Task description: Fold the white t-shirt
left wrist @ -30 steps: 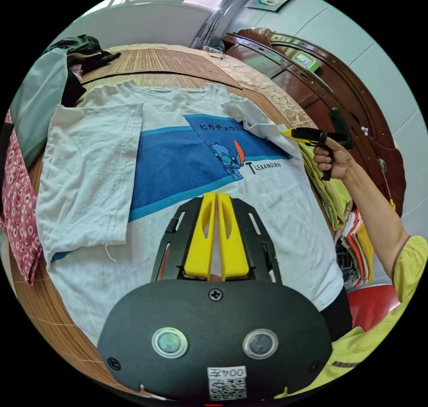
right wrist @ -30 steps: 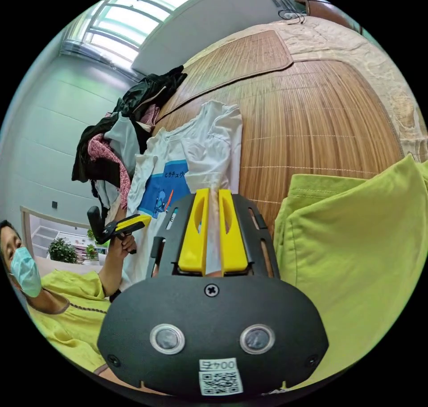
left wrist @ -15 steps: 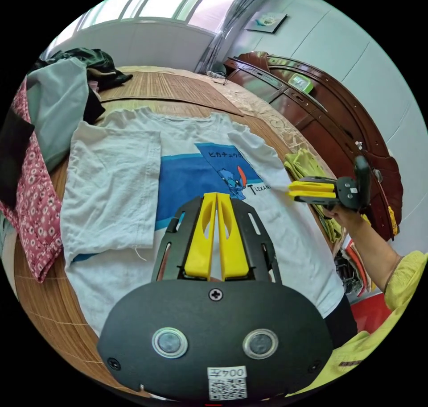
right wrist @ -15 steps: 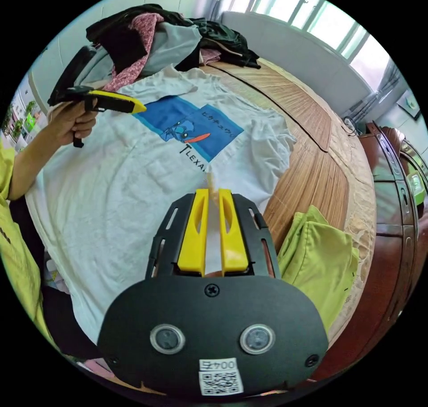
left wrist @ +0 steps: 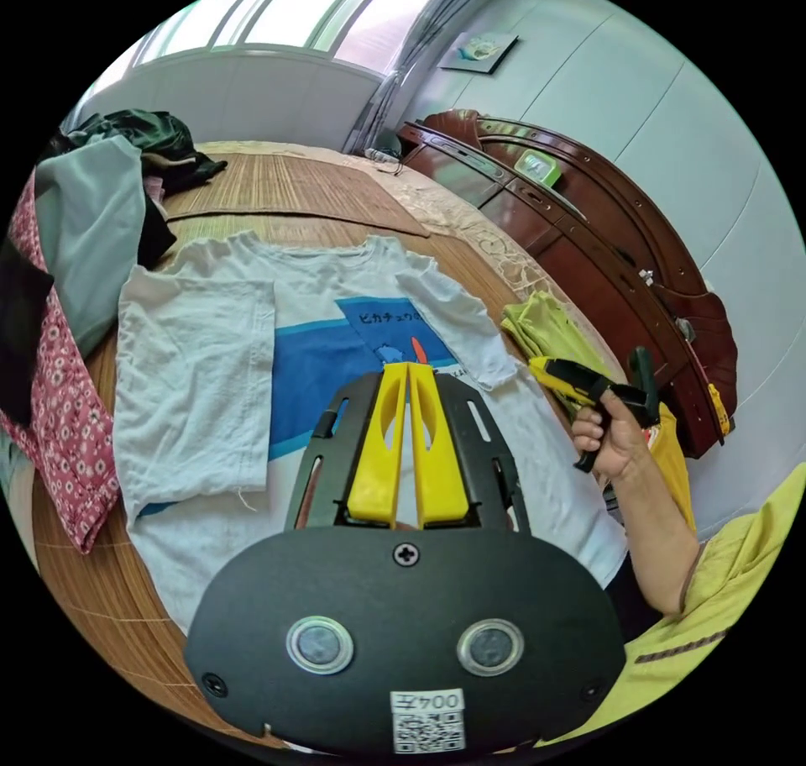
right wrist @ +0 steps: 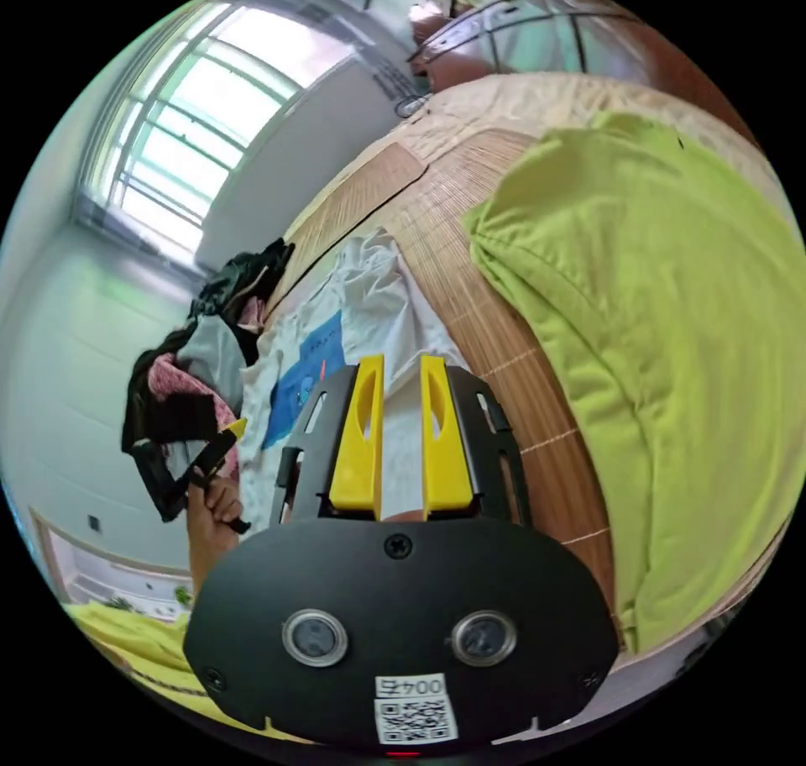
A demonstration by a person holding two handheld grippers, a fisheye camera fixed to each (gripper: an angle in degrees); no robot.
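The white t-shirt [left wrist: 353,329] is partly hidden at frame centre behind the left gripper [left wrist: 407,371], jaws closed empty; the right gripper [right wrist: 401,364] is held narrowly parted, empty.

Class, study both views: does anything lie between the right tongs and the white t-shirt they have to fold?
Nothing visible does. The right tongs, jaws apart, hang at the white t-shirt near its sleeve, with no object between. The folded green garment lies off to the side on the mat, and the pile of clothes sits beyond the shirt's far edge.
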